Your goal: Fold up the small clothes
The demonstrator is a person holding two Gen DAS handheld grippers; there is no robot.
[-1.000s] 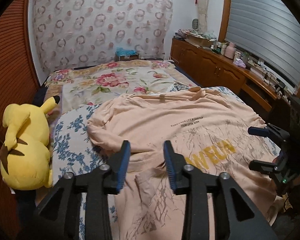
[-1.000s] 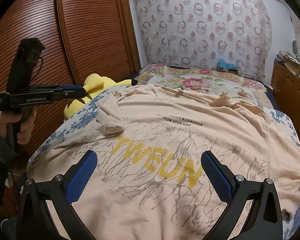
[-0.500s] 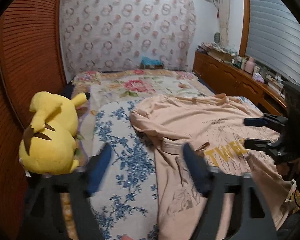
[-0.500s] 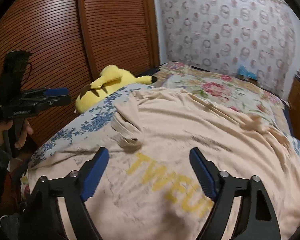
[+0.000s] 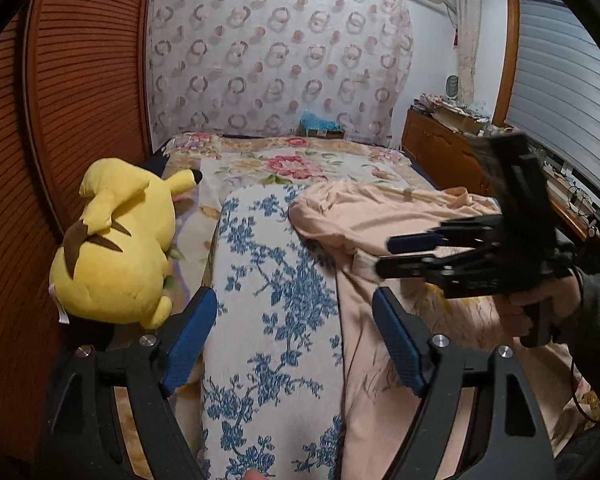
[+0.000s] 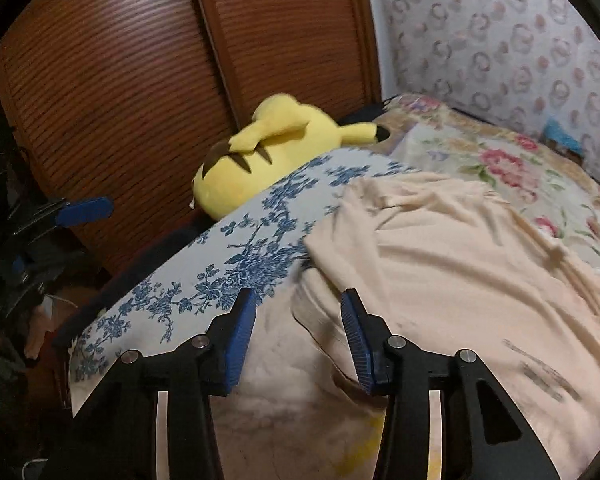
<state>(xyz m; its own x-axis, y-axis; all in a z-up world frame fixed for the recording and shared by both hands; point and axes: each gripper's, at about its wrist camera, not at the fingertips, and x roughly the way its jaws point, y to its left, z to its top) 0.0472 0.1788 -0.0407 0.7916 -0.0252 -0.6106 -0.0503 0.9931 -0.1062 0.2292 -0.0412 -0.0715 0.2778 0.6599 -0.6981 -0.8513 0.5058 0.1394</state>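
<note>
Peach shirt (image 5: 384,216) spread on bed (image 5: 272,288), 3 o'clock of yellow plush (image 5: 116,248). Left gripper (image 5: 292,340) wide, empty over bedsheet. Right gripper (image 6: 298,330) closing around shirt's folded sleeve, not yet pinching.

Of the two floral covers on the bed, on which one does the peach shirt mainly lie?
On the white cover with blue flowers, the near one. The peach shirt covers its right part. The other cover, with pink roses, lies farther back, toward the curtain.
</note>
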